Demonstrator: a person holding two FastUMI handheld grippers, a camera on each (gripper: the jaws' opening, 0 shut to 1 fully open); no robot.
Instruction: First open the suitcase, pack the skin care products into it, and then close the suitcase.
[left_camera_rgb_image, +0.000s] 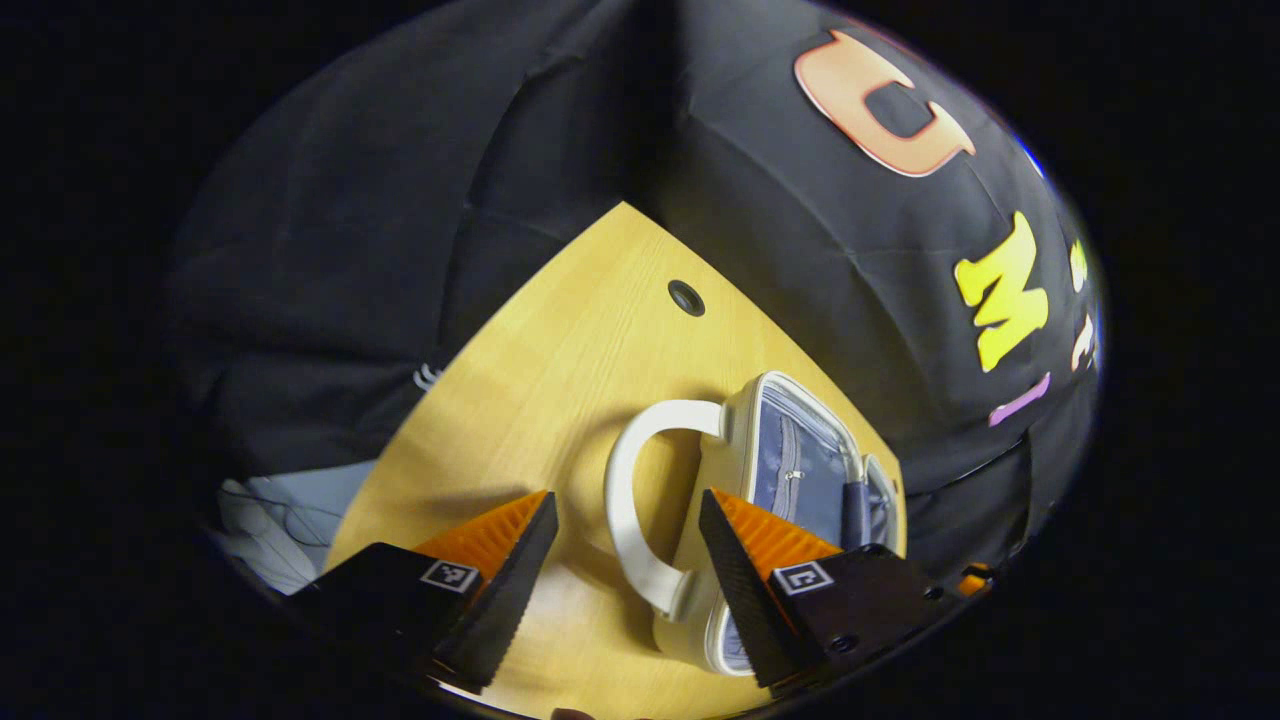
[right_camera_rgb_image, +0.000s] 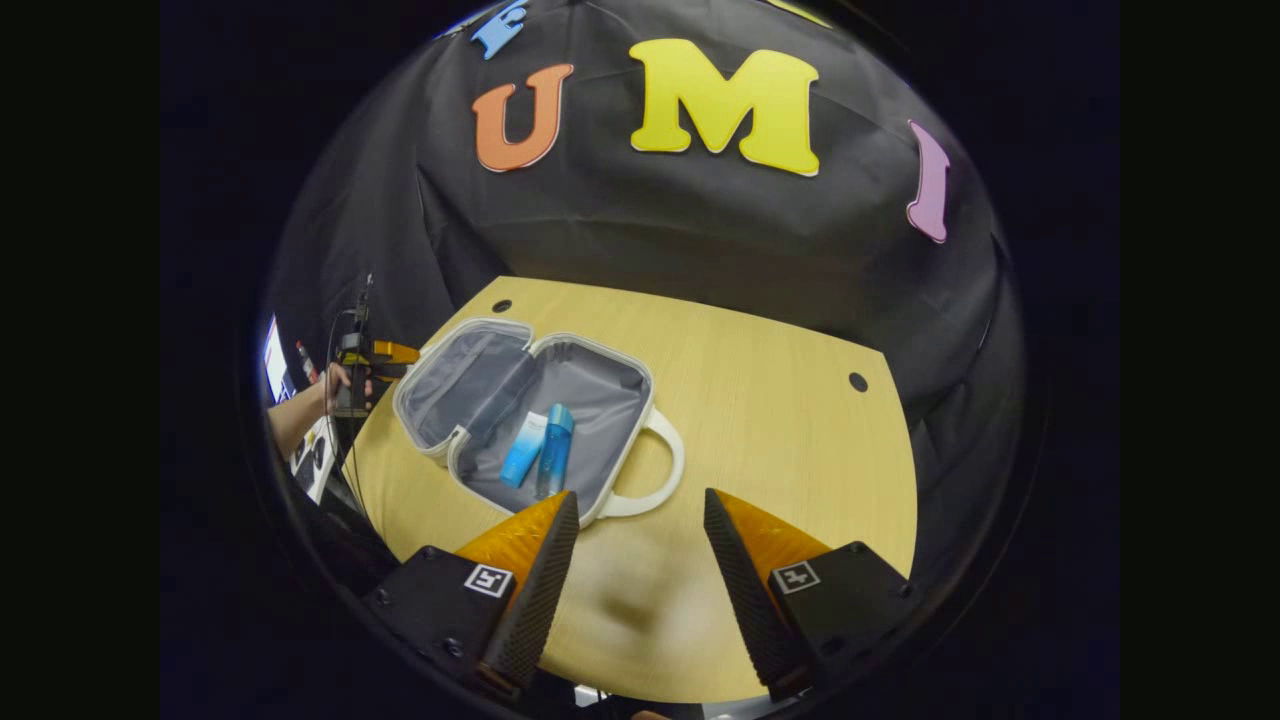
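- Suitcase (right_camera_rgb_image: 520, 420) lies open on the wooden table (right_camera_rgb_image: 780, 400), toward the table's left side in the right gripper view; both halves flat, grey lining up.
- Two skin care items inside the half w/ the handle: a light blue tube (right_camera_rgb_image: 523, 450) and a darker blue bottle (right_camera_rgb_image: 554, 450), side by side, touching or nearly so, lying on the lining.
- White handle (right_camera_rgb_image: 655, 470) sticks out from that half toward the right gripper.
- Right gripper (right_camera_rgb_image: 640, 545): jaws spread wide, nothing btwn them, hovering over bare table just in front of the handle.
- Left gripper (left_camera_rgb_image: 625, 545): jaws also wide apart, holding nothing. In the left gripper view the handle (left_camera_rgb_image: 630, 500) sits in the gap btwn the fingers; can't tell if either finger touches it.
- Same view: suitcase (left_camera_rgb_image: 790, 470) seen edge-on from the handle side, white shell, blue-grey lining and a zip pocket visible.
- In the right gripper view the left gripper (right_camera_rgb_image: 365, 365) shows far off at the table's left edge, a hand (right_camera_rgb_image: 335, 385) gripping it, beside the lid half.
- Table has round cable holes (right_camera_rgb_image: 857, 381) near the back corners.
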